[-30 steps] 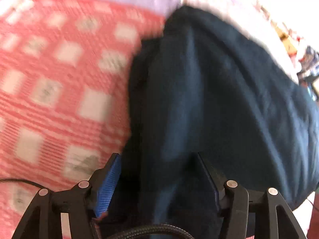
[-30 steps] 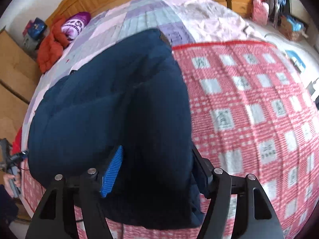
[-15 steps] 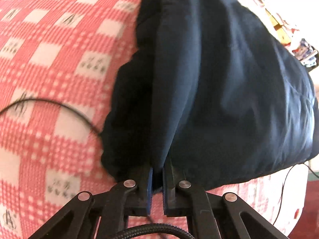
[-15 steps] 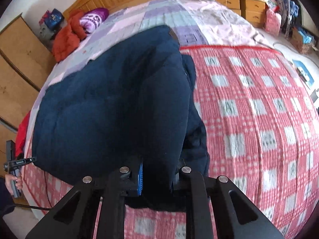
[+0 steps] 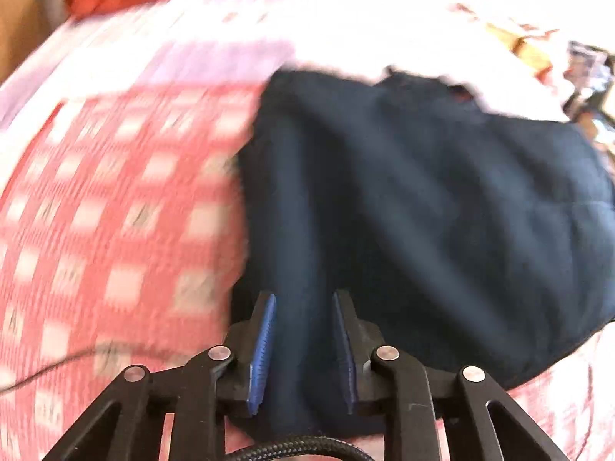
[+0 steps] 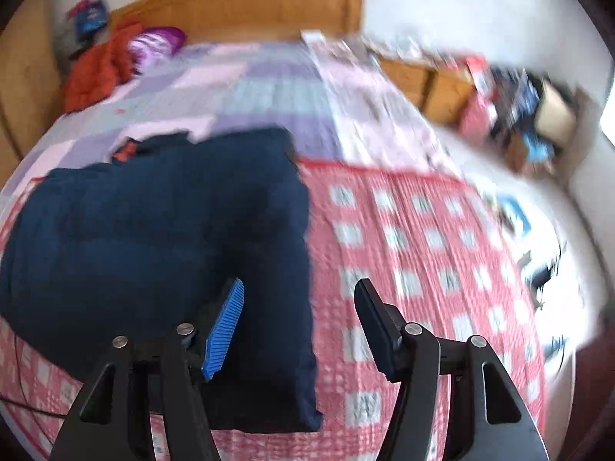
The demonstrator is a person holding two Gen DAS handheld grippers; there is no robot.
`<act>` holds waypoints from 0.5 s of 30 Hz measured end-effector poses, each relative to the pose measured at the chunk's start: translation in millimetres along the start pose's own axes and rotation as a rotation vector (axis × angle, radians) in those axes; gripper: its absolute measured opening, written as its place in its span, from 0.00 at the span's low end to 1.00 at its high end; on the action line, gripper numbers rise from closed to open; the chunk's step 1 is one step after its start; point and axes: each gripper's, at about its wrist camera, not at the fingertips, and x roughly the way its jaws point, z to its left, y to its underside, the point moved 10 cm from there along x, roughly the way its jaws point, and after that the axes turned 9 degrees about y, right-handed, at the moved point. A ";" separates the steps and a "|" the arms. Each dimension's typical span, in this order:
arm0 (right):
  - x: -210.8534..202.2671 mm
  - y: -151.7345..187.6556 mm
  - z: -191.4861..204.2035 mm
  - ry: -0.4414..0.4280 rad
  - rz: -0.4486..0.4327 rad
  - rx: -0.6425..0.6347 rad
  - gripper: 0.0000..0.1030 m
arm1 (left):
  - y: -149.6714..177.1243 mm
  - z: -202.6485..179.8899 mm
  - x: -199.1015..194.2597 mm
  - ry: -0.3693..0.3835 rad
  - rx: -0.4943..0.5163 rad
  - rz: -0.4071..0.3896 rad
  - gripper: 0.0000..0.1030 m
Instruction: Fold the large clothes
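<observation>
The left wrist view is looking down over the left gripper [image 5: 303, 345], whose two blue-padded fingers are standing a little apart and are opening. A fold of a dark navy jacket [image 5: 442, 211] is running up between the pads, but the blur is hiding whether they are touching it, so the grip looks released. The jacket is lying folded on a red and white checked blanket [image 5: 115, 211], filling the middle and right of the view. A thin black cable [image 5: 57, 365] is trailing across the blanket at lower left. Beyond the blanket, a pale lilac bedsheet [image 5: 215, 57] is showing. The right wrist view is looking over the right gripper [image 6: 300, 326], its fingers spread wide and opening, gripping nothing. The left finger is hanging over the jacket [image 6: 153, 230] and the right finger over the blanket [image 6: 423, 249], with the jacket's right edge lying between them. The jacket is sitting on the near left part of the bed. Farther back, a heap of orange cloth [image 6: 100, 73] is lying near a wooden headboard [image 6: 250, 4].
</observation>
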 end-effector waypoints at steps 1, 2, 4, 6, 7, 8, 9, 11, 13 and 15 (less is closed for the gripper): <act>-9.4 -1.0 15.3 -0.023 -0.020 -0.033 0.62 | -5.6 -21.7 4.4 0.029 0.037 -0.004 0.28; -14.5 1.7 30.0 -0.052 -0.022 -0.059 0.62 | -6.7 -45.6 13.6 0.060 0.074 0.006 0.30; -16.5 19.1 70.1 -0.133 0.022 -0.128 0.62 | -3.0 -83.0 34.2 0.108 0.157 0.038 0.30; -0.1 43.8 110.0 -0.140 0.086 -0.250 0.62 | 4.6 -108.7 69.9 0.108 0.244 0.087 0.30; 12.4 50.7 124.1 -0.139 0.108 -0.288 0.62 | 7.5 -113.4 87.4 0.097 0.256 0.108 0.30; 32.8 53.9 138.4 -0.123 0.128 -0.323 0.62 | 10.0 -111.8 108.4 0.086 0.252 0.133 0.31; 47.5 51.8 145.5 -0.107 0.137 -0.332 0.62 | 8.9 -105.7 123.3 0.093 0.234 0.148 0.32; 78.7 29.0 159.0 -0.093 0.126 -0.321 0.66 | -4.4 -95.3 137.0 0.092 0.205 0.125 0.33; 95.0 1.5 170.8 -0.077 0.085 -0.318 0.70 | -25.9 -89.8 136.1 0.080 0.165 0.091 0.33; 106.0 -20.5 176.5 -0.071 0.053 -0.303 0.71 | -45.7 -89.4 128.1 0.058 0.139 0.034 0.33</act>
